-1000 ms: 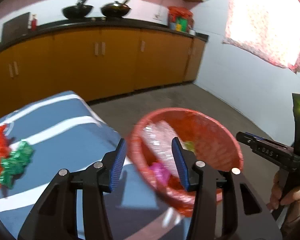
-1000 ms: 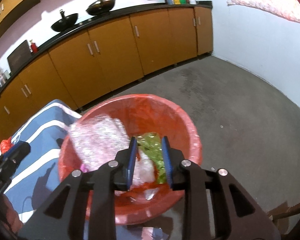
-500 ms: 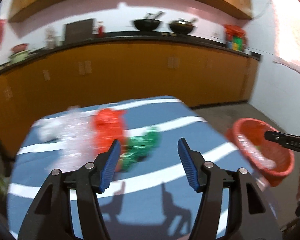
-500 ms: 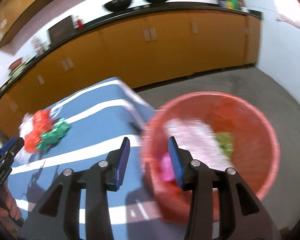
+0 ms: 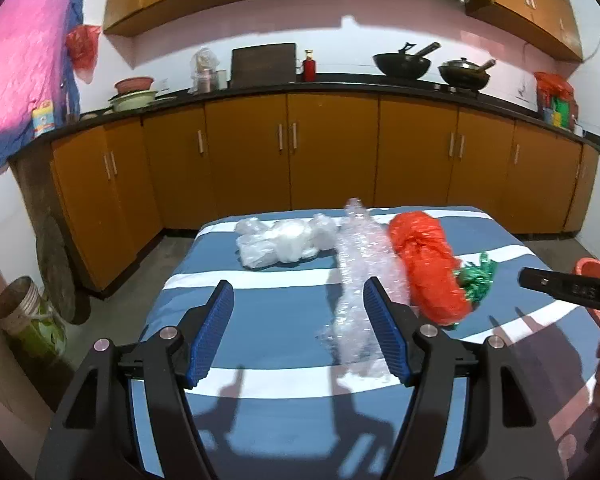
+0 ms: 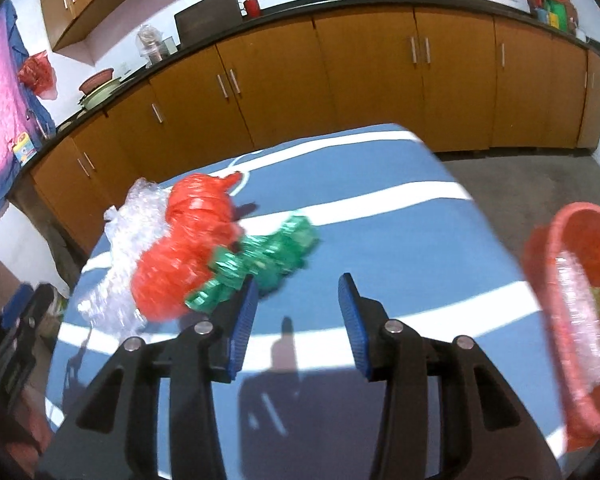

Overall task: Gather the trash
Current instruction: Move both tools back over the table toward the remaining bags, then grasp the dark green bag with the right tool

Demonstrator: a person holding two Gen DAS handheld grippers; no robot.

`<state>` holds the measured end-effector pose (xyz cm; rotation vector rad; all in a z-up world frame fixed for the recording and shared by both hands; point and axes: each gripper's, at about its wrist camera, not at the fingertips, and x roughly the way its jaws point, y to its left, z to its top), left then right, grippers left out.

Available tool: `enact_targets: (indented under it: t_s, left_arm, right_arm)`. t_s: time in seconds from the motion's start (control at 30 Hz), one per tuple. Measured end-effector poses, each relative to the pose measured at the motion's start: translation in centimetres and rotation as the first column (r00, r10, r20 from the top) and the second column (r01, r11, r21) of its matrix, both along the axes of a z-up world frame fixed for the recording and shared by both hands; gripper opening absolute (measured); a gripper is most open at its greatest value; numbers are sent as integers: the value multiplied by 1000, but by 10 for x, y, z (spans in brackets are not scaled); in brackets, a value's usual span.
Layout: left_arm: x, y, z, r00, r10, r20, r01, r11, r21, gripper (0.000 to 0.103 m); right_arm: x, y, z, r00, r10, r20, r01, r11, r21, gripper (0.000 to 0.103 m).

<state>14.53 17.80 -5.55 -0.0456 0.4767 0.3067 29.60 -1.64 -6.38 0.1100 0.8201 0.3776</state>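
Observation:
On the blue and white striped table [image 5: 284, 344] lie a white plastic bag [image 5: 284, 242], a strip of clear bubble wrap [image 5: 358, 280], a red plastic bag [image 5: 430, 266] and a crumpled green wrapper [image 5: 478, 276]. My left gripper [image 5: 300, 330] is open and empty, above the table just left of the bubble wrap. My right gripper [image 6: 294, 320] is open and empty, just right of the green wrapper [image 6: 264, 262] and the red bag [image 6: 186, 248]. The red basket [image 6: 572, 320] holds bubble wrap and sits off the table's right edge.
Orange cabinets [image 5: 332, 152] with a dark counter run along the back wall, with two woks [image 5: 400, 62] on top. A jar-like pot [image 5: 28, 316] stands on the floor at the left. Grey floor [image 6: 532, 184] lies right of the table.
Both grippers swung left, away from the red basket toward the trash on the table. The right gripper opened wider. The basket now sits at the right edge of both views.

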Motion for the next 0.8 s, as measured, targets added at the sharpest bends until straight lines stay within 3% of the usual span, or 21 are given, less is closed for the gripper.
enact_targets:
  t_s: [0.23, 0.3, 0.43, 0.63, 0.67, 0.8]
  left_arm:
    - [-1, 13, -3, 1000, 25, 10, -24, 998, -49, 70]
    - [0, 13, -4, 1000, 21, 8, -20, 998, -63, 70]
    - [3, 9, -5, 1000, 4, 5, -4, 998, -69, 70]
    - [7, -3, -8, 1000, -23, -6, 23, 998, -62, 70]
    - [8, -4, -8, 1000, -26, -8, 25, 998, -62, 70]
    - [11, -9, -9, 999, -40, -16, 39, 997, -67, 71]
  right_arm:
    - [26, 33, -9, 998, -49, -37, 51, 997, 50, 42]
    - [30, 43, -13, 998, -42, -46, 44, 999, 28, 50]
    - [31, 51, -26, 997, -17, -81, 16, 1000, -12, 50]
    - [23, 48, -33, 997, 35, -75, -38, 999, -37, 16]
    - [21, 47, -32, 997, 38, -66, -41, 998, -42, 6]
    - [17, 32, -27, 999, 22, -37, -25, 998, -66, 2]
